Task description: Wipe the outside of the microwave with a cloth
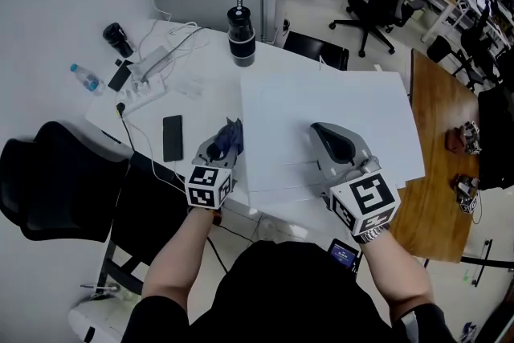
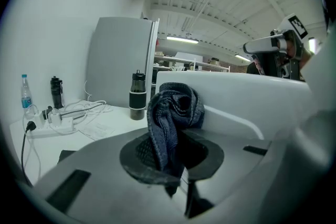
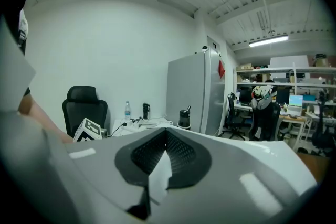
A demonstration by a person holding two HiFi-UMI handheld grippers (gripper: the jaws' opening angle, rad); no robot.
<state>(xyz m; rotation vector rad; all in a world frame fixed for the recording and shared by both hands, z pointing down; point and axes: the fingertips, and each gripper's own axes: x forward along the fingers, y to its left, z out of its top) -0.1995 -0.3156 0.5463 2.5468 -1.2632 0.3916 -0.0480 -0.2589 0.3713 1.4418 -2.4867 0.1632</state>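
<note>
Desk [image 1: 201,60]: one microwave [image 1: 337,96], one cloth [image 1: 232,136], two grippers [image 1: 225,145] [image 1: 321,130]

Cool, even indoor light fills my head view. The white box-shaped microwave [image 1: 321,116] is bright without glare, and the shadows are faint. Both tool views are round fisheye pictures with black corners and bowed lines. Long white ceiling strip lights [image 2: 182,39] glow overhead. The dark blue knitted cloth [image 2: 173,113] looks sharp, while the grey body of my left tool [image 2: 170,160] beneath it is softly blurred.
</note>
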